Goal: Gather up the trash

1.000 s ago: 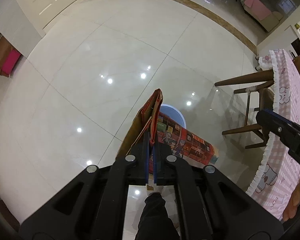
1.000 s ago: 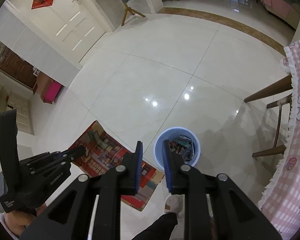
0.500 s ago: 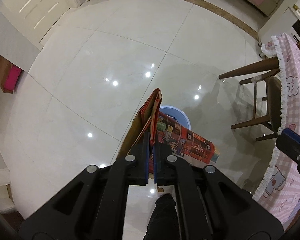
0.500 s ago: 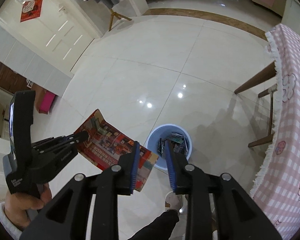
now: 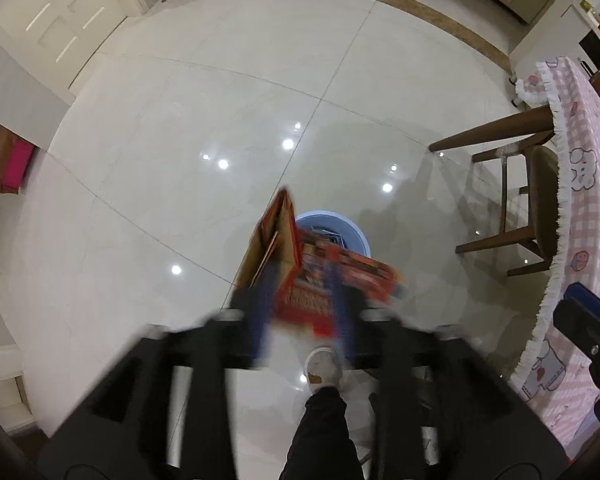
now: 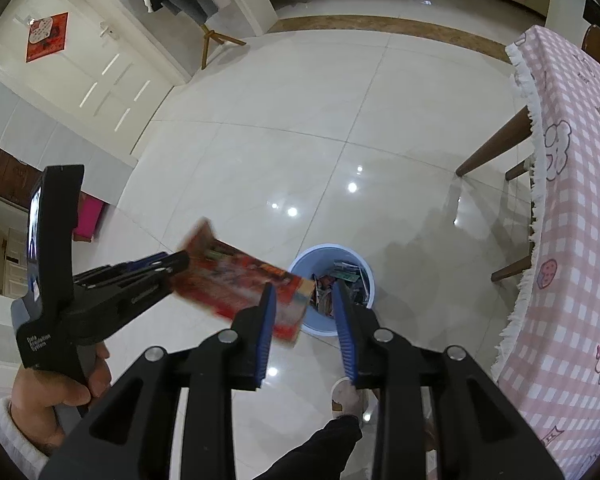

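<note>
Red carton [image 5: 332, 280] between opening left jaws, above blue bin [image 6: 332, 288]; right jaws opening, empty; pink-checked table [image 6: 572, 200] beside.

Both handheld grippers are matte black frames with blue ribbed finger pads [image 6: 266, 330] and silver pivot screws; white lettering marks the left gripper [image 6: 172, 266] housing. The person wears a white sleeve [image 6: 10, 436], black trousers [image 5: 320, 432] and white shoe [image 5: 323, 364].

White lettering, apparently "Data Acquisition System", was printed on the left gripper [image 6: 172, 266] handle; print on the red box [image 6: 240, 288] was blurred.
</note>
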`<state>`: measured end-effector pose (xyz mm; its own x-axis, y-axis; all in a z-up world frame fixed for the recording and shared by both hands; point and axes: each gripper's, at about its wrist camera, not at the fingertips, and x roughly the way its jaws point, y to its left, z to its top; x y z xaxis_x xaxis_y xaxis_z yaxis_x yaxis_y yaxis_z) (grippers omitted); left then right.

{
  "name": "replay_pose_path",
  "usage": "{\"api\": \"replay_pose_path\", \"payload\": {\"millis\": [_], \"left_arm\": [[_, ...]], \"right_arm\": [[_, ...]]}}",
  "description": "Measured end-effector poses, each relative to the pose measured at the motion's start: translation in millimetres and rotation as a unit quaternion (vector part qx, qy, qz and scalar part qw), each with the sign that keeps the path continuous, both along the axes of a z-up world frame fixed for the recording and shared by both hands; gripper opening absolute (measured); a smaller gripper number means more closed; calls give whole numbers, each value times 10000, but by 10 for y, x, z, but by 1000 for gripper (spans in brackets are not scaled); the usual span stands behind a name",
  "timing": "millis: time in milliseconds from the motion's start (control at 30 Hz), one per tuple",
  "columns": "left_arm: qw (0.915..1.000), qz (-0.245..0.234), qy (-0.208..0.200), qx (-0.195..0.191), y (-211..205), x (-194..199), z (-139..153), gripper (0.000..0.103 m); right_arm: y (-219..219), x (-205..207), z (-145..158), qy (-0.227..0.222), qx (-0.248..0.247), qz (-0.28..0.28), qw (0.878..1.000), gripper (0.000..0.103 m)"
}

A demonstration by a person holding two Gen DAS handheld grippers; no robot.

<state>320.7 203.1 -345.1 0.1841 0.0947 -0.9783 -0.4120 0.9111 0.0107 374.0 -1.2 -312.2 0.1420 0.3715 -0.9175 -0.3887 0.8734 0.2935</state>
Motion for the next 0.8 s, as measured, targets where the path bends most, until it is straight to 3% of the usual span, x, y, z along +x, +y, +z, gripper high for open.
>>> {"api": "replay_pose_path", "payload": {"millis": [133, 333, 567, 800], "left_arm": [[9996, -73, -42, -267, -25, 28, -20, 54], [9993, -79, -64, -360, -94, 5, 43, 57], [9987, -282, -121, -418, -368, -57, 248, 68], [9977, -342, -411, -406, -720, -85, 632, 72]], "right_arm": [[-43, -27, 2, 51, -32, -40, 10000, 32], [-133, -80, 43, 29, -51, -92, 9999, 32], [-370, -163, 223, -69, 32, -349, 9994, 33], [-734, -225, 484, -268, 96, -454, 9986, 34]]}}
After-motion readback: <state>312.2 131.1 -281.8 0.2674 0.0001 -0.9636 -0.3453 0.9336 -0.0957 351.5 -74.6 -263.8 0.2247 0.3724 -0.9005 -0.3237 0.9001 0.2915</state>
